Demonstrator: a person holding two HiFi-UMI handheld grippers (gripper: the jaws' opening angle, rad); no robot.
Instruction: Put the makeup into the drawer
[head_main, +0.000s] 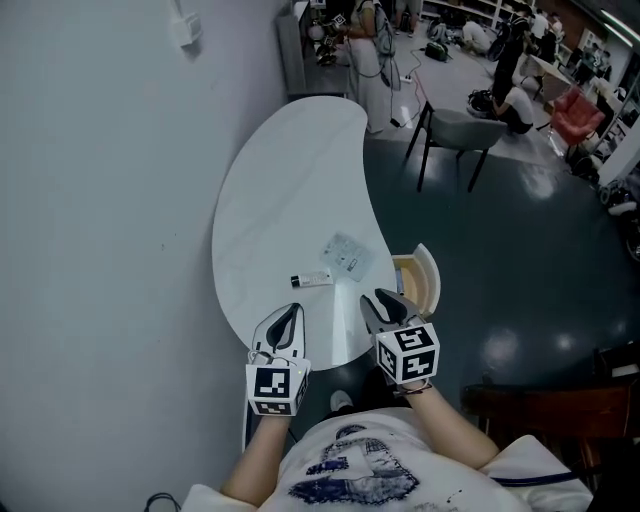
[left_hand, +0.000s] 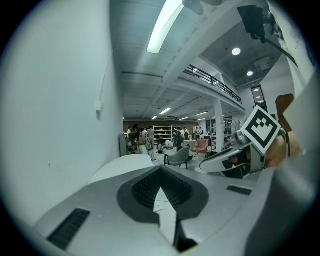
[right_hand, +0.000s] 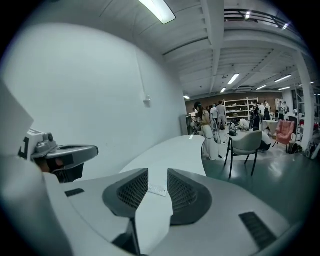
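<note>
A small white makeup tube with a dark cap (head_main: 311, 279) lies on the white curved table (head_main: 290, 180). A clear flat packet (head_main: 347, 253) lies just beyond it. At the table's right edge a wooden drawer (head_main: 428, 278) stands pulled open. My left gripper (head_main: 285, 322) hovers over the table's near end with its tips together and nothing in it. My right gripper (head_main: 385, 305) is held near the drawer, its jaws a little apart and empty. In the right gripper view the tube (right_hand: 157, 189) shows far off through the gap of the right gripper (right_hand: 158, 172).
A grey wall (head_main: 100, 200) runs along the table's left side. A grey chair (head_main: 462, 132) stands on the dark floor beyond the table, with people and shelves far back. A dark chair (head_main: 540, 410) is at my right.
</note>
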